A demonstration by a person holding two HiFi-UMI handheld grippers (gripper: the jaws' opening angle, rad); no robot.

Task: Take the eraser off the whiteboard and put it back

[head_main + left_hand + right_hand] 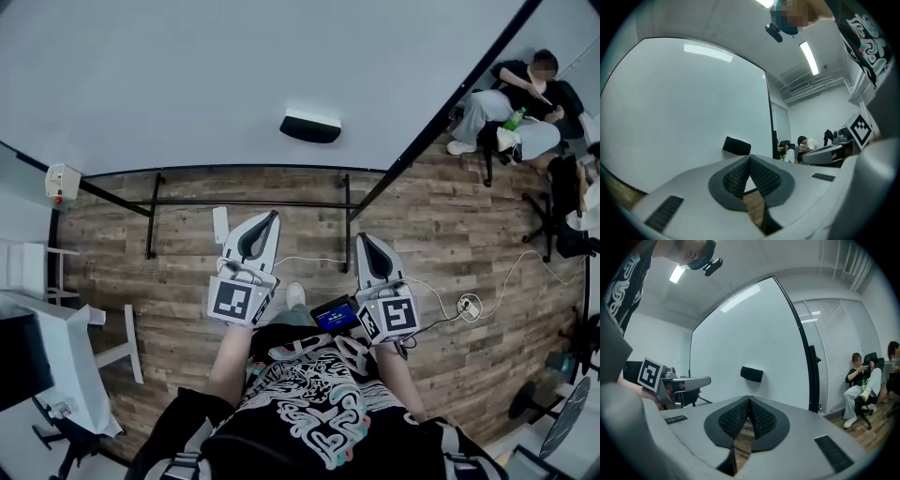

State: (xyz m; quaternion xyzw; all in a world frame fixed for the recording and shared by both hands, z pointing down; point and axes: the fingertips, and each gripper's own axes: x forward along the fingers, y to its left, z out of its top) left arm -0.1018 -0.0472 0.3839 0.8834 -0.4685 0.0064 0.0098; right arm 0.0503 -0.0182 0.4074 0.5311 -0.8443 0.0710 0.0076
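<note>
The left gripper (268, 223) and the right gripper (367, 244) are held side by side in front of the person's patterned shirt (319, 403), both pointed level toward the board. Each pair of jaws is clenched together at the tips, and nothing is gripped between the ribbed pads (761, 176). Below and past them, a wood-plank floor (450, 234) and the board's black stand frame (248, 202) are seen. The eraser (310, 127), a dark block, is stuck on the face of the whiteboard (187, 75), ahead of both grippers and well apart from them. Farther right, past the board's edge, a seated person (511, 103) is seen.
</note>
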